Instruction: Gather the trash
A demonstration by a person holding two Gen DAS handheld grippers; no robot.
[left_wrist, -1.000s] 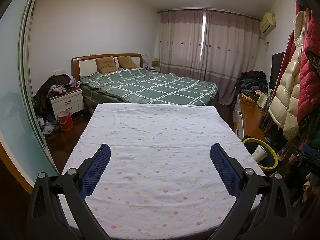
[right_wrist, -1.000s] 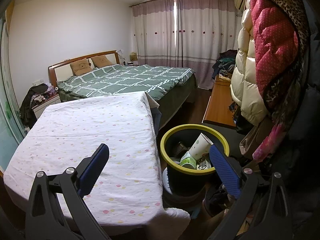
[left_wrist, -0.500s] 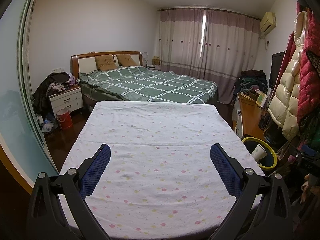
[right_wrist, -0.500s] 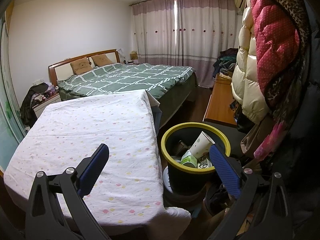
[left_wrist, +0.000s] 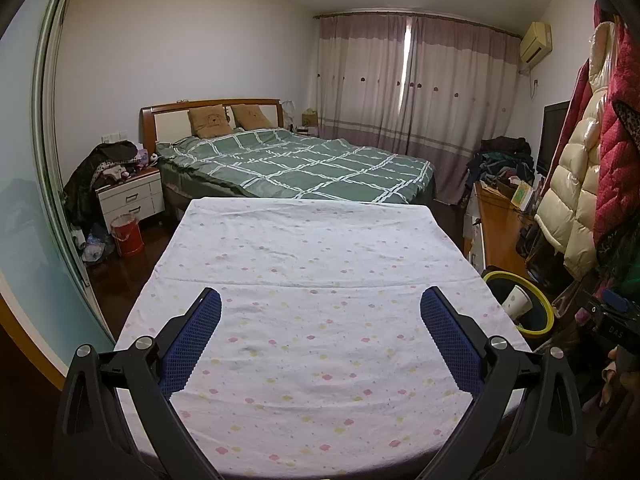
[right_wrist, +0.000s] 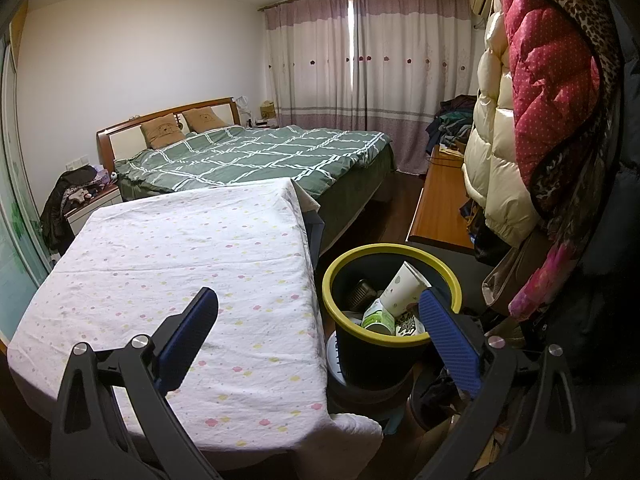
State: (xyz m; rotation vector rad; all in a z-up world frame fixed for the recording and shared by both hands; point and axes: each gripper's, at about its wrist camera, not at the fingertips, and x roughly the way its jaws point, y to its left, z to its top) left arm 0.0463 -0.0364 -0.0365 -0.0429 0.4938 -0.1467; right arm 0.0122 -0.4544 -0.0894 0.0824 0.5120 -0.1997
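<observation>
A black trash bin with a yellow rim [right_wrist: 352, 256] stands on the floor to the right of the flower-print table [right_wrist: 180, 256]. Inside it lie a white paper cup [right_wrist: 402, 290], a green-and-white cup [right_wrist: 378, 314] and other scraps. My right gripper [right_wrist: 318, 300] is open and empty, held over the gap between table edge and bin. My left gripper [left_wrist: 320, 300] is open and empty above the table cloth [left_wrist: 312, 272]. In the left wrist view the bin [left_wrist: 538, 306] shows at the right with the paper cup [left_wrist: 516, 302] sticking out.
A green checked bed [left_wrist: 304, 164] lies beyond the table. A white nightstand [left_wrist: 130, 198] with clothes and a red bucket [left_wrist: 128, 234] are at the left. A wooden desk [right_wrist: 438, 204] and hanging padded coats [right_wrist: 540, 112] crowd the right side.
Both views have shifted only slightly; the left gripper drifted back a little over the table. Both grippers stay open and empty.
</observation>
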